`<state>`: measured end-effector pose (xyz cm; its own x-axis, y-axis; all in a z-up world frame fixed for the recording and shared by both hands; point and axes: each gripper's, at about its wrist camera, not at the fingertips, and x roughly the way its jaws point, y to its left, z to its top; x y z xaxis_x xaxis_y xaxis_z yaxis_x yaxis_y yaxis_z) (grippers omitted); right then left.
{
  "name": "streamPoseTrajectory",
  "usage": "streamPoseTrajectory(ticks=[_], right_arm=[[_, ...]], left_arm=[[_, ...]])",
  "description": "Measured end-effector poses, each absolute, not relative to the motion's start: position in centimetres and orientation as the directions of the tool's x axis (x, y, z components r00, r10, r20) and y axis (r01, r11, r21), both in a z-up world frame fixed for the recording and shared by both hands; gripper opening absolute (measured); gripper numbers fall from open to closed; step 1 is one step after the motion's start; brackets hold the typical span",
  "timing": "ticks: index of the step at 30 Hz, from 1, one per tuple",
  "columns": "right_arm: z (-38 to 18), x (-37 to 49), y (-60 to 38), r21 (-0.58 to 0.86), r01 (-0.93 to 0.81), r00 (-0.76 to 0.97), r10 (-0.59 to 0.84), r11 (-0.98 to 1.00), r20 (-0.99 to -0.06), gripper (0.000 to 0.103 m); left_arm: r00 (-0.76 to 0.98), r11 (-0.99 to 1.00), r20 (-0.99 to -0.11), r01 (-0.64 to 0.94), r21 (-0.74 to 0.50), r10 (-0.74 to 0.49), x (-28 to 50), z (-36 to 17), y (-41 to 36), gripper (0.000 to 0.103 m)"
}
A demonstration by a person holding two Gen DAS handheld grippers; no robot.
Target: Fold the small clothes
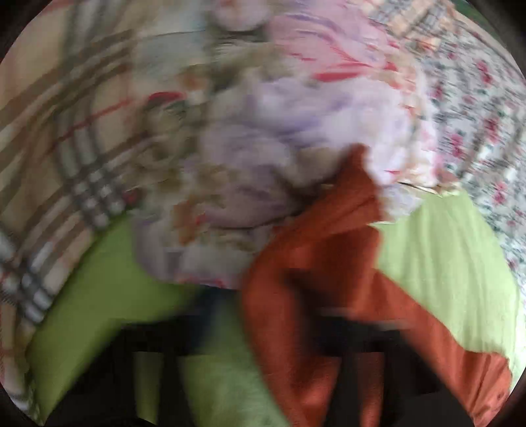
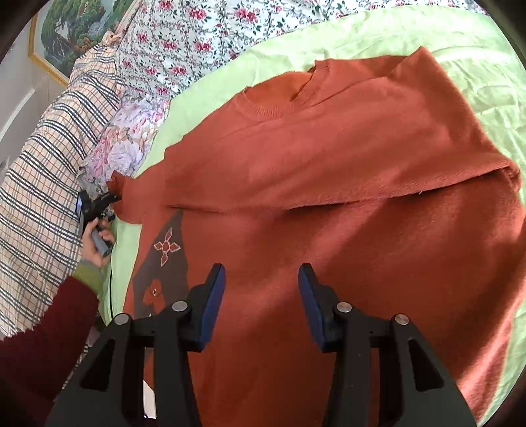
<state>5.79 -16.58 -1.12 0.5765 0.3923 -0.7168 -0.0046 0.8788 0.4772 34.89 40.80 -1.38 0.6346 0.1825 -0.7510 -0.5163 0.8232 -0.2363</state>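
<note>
One garment in play: an orange-rust sweater [image 2: 328, 197], lying spread on a light green sheet [image 2: 460, 59] on the bed, neckline [image 2: 273, 105] toward the far side. Upper part appears already doubled over the body; a long fold edge [image 2: 328, 203] runs across the middle. A dark patch with a flower motif [image 2: 166, 246] shows near the left hem side.

Handling estimate: fuzzy knit, soft, limp, moderately light. No stiffness to rely on, so it will drape and sag from any single grip point. Nap should give good friction against the pads; slip risk judged low. Not fragile, though the knit could stretch if dragged. Best holds: doubled edges, cuff, hem corners, two points at once to keep the fold line straight.

Left gripper [image 2: 113, 198]: seen from the right wrist camera at the sweater's left extremity, where a sleeve end or corner [image 2: 126, 197] bunches at its tip. Appears clamped on that cloth. The left wrist view is heavily motion-blurred and does not confirm this; orange fabric [image 1: 312, 295] fills its lower centre.

Right gripper [image 2: 262, 295]: jaws wide apart, holding nothing, hovering above the sweater's lower body.

Surroundings: floral quilt [image 2: 197, 42], plaid cloth [image 2: 42, 184], lilac floral fabric [image 2: 128, 144], framed picture [image 2: 72, 29] on the wall.
</note>
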Motion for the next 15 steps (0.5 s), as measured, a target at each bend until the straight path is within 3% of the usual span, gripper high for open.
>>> streamPoseTrajectory(ticks=[6,15], right_arm=[[-1.8,5.3,-16.4,0.498,0.015,0.580,0.398,0.867,-0.711,0.048],[-0.6,3.6,-17.6,0.511,0.025,0.632,0.382,0.859,-0.674,0.048]], left_arm=[[0.741,0.887,-0.662,-0.376,-0.267,0.116,32.2,1.6,35.6,0.002],[0.821,0.933,-0.537,-0.015,-0.360,-0.194,27.0,6.0,19.3,0.002]])
